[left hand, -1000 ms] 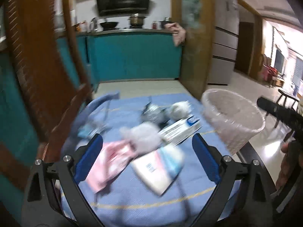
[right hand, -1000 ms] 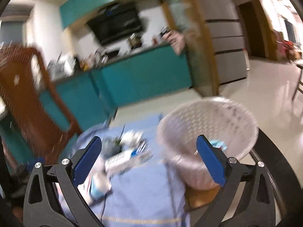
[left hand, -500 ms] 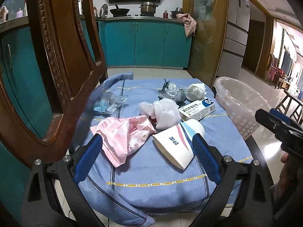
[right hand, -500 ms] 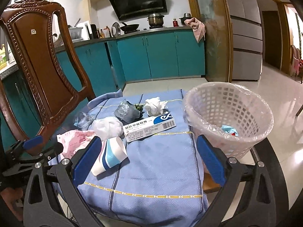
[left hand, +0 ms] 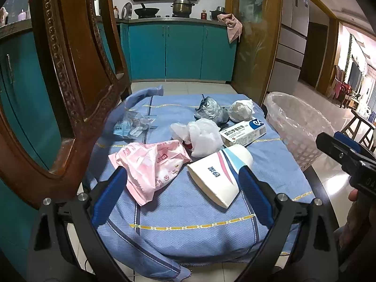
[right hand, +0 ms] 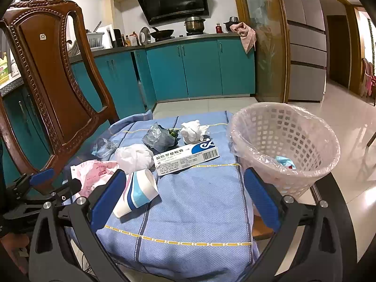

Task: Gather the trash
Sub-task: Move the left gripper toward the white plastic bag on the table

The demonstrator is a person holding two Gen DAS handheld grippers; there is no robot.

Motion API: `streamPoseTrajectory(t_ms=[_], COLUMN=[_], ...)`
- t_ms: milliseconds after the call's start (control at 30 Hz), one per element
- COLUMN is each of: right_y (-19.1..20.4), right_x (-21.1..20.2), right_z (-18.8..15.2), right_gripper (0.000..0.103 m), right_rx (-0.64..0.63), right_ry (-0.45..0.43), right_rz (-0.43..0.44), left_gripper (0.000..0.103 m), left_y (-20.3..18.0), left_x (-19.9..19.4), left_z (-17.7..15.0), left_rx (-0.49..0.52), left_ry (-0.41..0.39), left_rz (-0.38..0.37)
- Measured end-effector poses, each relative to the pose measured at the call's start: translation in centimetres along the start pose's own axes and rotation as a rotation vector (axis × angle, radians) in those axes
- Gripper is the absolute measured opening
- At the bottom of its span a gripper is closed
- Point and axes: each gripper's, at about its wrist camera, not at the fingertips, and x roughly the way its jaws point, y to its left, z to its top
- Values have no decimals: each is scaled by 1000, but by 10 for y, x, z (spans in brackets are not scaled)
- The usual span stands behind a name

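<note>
We're in a kitchen with teal cabinets, and a carved brown wooden chair sits at the left of the table. The blue woven tablecloth holds all the trash. At its right edge stands the white plastic lattice basket, lined with a clear bag and with a bluish scrap inside.

Spread on the cloth: a crumpled pink plastic wrapper, a flattened white paper cup with blue and pink stripes, a white and blue medicine box, a white plastic bag wad, a grey crinkled bag and a crumpled white tissue.

Our left gripper hovers wide apart over wrapper and cup, holding nothing. Our right gripper is spread too, empty, near the basket.
</note>
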Motion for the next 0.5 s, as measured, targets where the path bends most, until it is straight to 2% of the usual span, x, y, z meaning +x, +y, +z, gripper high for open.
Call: streamPoseTrajectory(t_ms=[500], right_y=[1], right_x=[-1], right_z=[-1], right_gripper=[98], right_rx=[1], right_ry=[-1], right_rz=[-1], left_gripper=[95], left_y=[-7], left_x=[11], left_z=[1], left_rx=[10], left_ry=[21], left_rz=[-1])
